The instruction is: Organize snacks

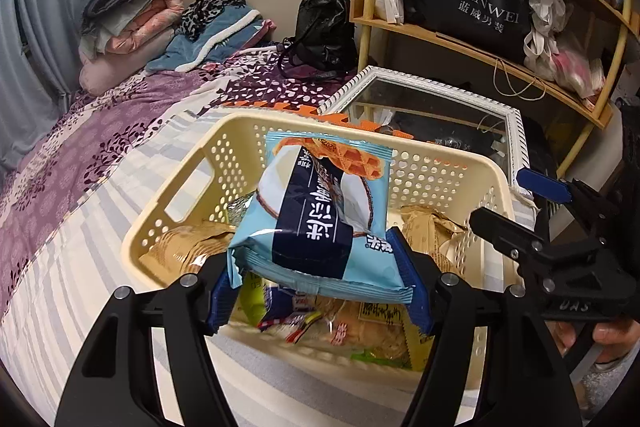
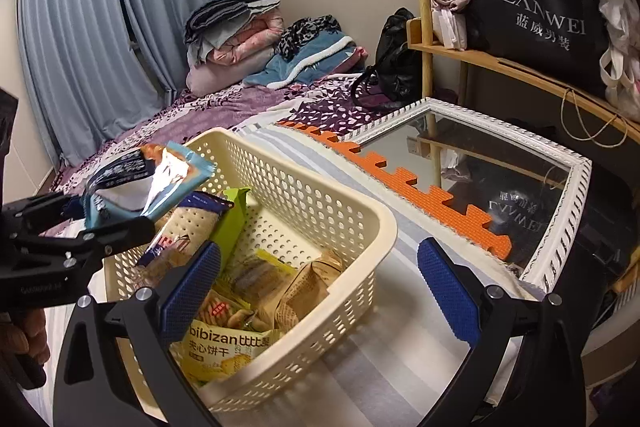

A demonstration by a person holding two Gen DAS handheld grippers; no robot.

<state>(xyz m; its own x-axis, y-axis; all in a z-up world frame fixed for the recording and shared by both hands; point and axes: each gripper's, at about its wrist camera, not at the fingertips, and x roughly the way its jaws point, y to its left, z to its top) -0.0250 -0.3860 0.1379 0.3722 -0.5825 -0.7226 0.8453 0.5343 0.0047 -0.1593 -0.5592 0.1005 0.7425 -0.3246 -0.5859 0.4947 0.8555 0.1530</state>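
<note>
progress: late | basket on bed holds several snack packs | left hand-held gripper clamps blue snack packet above it | right hand-held gripper spread, empty | left: release packet

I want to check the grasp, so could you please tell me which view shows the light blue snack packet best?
The left wrist view: the light blue snack packet fills the centre, pinched at its lower edge by the left gripper above the basket. The right wrist view shows it only side-on at the left edge, with glare.
</note>
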